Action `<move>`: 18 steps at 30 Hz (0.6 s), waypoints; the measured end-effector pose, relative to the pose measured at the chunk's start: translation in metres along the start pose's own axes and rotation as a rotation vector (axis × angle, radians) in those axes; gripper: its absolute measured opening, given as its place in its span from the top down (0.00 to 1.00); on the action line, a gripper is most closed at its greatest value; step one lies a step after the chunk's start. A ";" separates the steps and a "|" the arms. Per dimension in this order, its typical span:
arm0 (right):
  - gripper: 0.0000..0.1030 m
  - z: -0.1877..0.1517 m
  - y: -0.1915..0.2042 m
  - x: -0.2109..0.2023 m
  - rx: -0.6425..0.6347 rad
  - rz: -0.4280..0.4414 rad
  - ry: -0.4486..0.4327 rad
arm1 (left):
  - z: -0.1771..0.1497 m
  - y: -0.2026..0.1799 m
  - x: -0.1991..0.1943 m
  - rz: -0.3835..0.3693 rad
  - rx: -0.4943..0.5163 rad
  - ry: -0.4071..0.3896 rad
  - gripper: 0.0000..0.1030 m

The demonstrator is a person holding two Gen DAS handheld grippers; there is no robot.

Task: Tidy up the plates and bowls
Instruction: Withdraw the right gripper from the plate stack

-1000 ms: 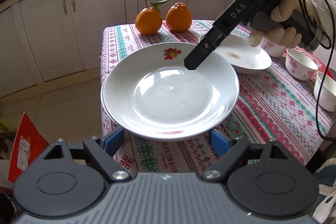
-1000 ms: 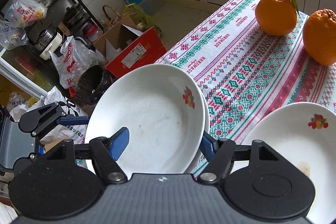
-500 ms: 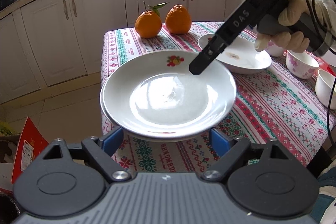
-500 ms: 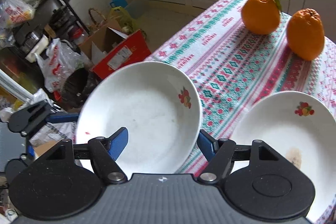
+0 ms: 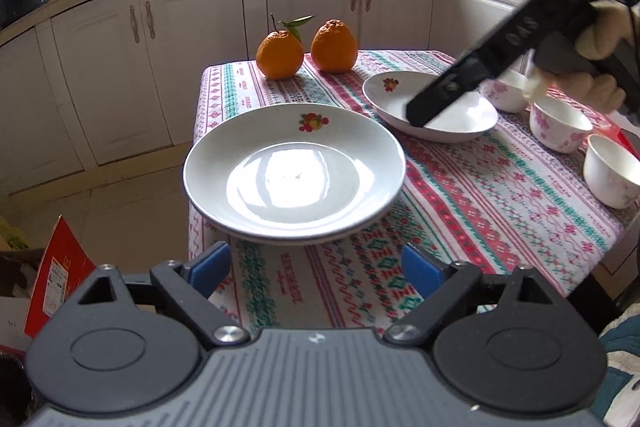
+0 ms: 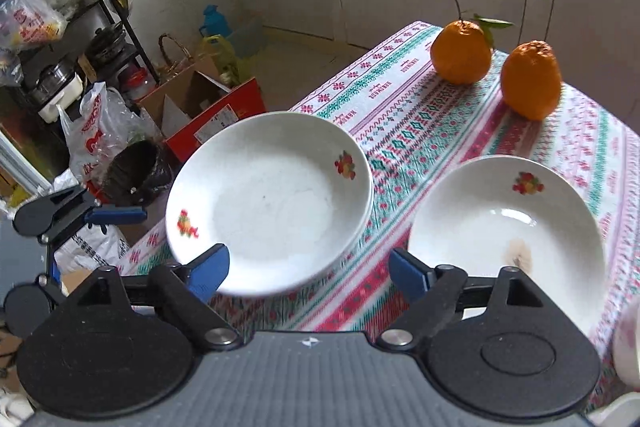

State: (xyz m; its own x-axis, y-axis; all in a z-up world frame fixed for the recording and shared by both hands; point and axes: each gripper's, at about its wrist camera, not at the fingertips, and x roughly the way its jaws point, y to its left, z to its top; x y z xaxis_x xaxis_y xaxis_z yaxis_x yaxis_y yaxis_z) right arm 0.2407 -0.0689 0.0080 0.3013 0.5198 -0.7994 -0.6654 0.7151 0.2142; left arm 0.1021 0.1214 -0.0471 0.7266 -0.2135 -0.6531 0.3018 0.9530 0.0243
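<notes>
Left wrist view: stacked plates (image 5: 294, 173) are seen resting at the bench (image 5: 480, 203) corner, clear of the left gripper (image 5: 316, 267), whose jaws are opening, nothing between. The right gripper (image 6: 308, 269) is held above a second plate (image 6: 500, 227), jaws opening, empty. Bowls (image 5: 560, 125) stand beside.

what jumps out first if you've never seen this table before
Two bright oranges, one with a green leaf on its stem, sit at the far end of the red-and-green patterned tablecloth. Nearest the table's front corner lie two stacked white plates with fruit decals, partly overhanging the edge. A third white plate with a brown stain lies alone beside them, and small white bowls with pink flowers cluster at the right.
</notes>
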 end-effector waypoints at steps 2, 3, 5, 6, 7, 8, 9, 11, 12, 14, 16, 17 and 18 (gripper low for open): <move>0.11 -0.010 0.005 -0.013 -0.016 -0.024 -0.010 | 0.000 -0.005 -0.006 0.013 0.013 -0.007 0.10; 0.11 -0.015 0.008 -0.019 -0.026 -0.040 -0.016 | 0.000 -0.007 -0.010 0.018 0.017 -0.014 0.10; 0.09 -0.026 0.013 -0.034 -0.051 -0.071 -0.037 | 0.001 -0.010 -0.018 0.018 0.018 -0.029 0.10; 0.06 -0.031 0.016 -0.041 -0.066 -0.083 -0.047 | 0.001 -0.012 -0.022 0.018 0.019 -0.037 0.10; 0.05 -0.035 0.017 -0.047 -0.079 -0.091 -0.056 | 0.001 -0.014 -0.025 0.021 0.022 -0.044 0.09; 0.05 -0.040 0.018 -0.053 -0.091 -0.099 -0.065 | 0.002 -0.015 -0.027 0.024 0.024 -0.048 0.08; 0.05 -0.044 0.020 -0.058 -0.105 -0.107 -0.071 | 0.002 -0.017 -0.029 0.025 0.025 -0.049 0.08; 0.05 -0.052 0.023 -0.066 -0.128 -0.123 -0.085 | 0.003 -0.019 -0.029 0.024 0.023 -0.050 0.08; 0.05 -0.055 0.024 -0.070 -0.133 -0.132 -0.091 | 0.004 -0.021 -0.029 0.022 0.022 -0.049 0.08; 0.04 -0.062 0.026 -0.077 -0.141 -0.153 -0.109 | 0.006 -0.025 -0.028 0.021 0.020 -0.048 0.08; 0.02 -0.068 0.028 -0.084 -0.142 -0.182 -0.130 | 0.009 -0.029 -0.028 0.016 0.019 -0.054 0.08; 0.01 -0.070 0.028 -0.086 -0.142 -0.199 -0.139 | 0.010 -0.031 -0.029 0.013 0.020 -0.057 0.08; 0.00 -0.071 0.029 -0.088 -0.141 -0.213 -0.148 | 0.011 -0.034 -0.030 0.012 0.024 -0.061 0.08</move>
State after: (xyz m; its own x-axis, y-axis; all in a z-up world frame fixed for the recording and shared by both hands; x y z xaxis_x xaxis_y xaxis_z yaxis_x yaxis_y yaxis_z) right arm 0.1462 -0.1278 0.0447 0.5337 0.4346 -0.7254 -0.6615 0.7490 -0.0379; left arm 0.0776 0.0932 -0.0200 0.7662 -0.2153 -0.6054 0.3069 0.9504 0.0504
